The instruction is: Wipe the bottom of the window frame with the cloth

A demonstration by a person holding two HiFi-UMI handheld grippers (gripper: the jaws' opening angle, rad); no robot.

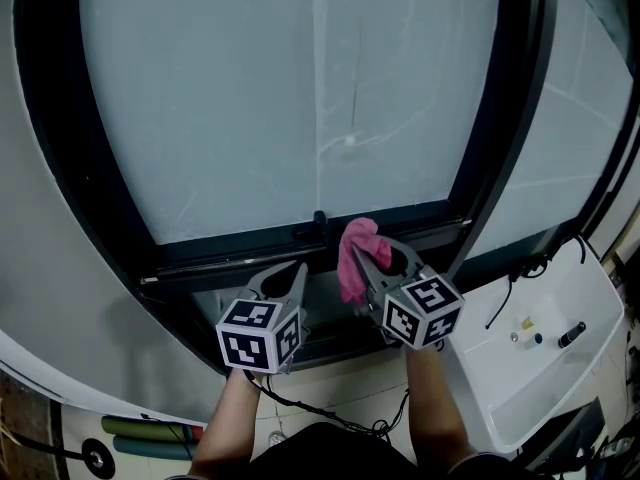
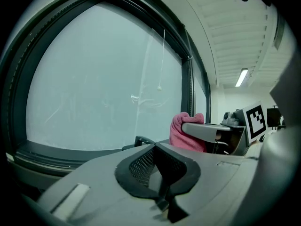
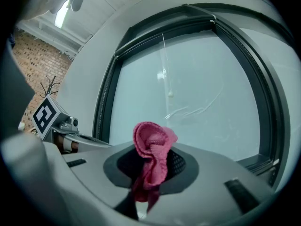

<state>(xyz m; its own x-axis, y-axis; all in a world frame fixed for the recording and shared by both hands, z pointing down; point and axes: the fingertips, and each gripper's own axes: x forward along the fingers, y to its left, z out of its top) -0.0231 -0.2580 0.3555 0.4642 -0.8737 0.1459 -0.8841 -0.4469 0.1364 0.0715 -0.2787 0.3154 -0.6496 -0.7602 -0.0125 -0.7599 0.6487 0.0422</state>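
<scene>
A pink cloth is pinched in my right gripper, its bunched top sticking up past the jaw tips just short of the dark bottom rail of the window frame. In the right gripper view the pink cloth fills the gap between the shut jaws. My left gripper hovers beside it to the left, jaws closed with nothing in them. In the left gripper view the cloth and the right gripper's arm show to the right, before the frosted pane.
A small black window handle sits on the bottom rail just left of the cloth. A white basin-like unit with small items and a black cable stands at lower right. Dark vertical frame posts rise on the right.
</scene>
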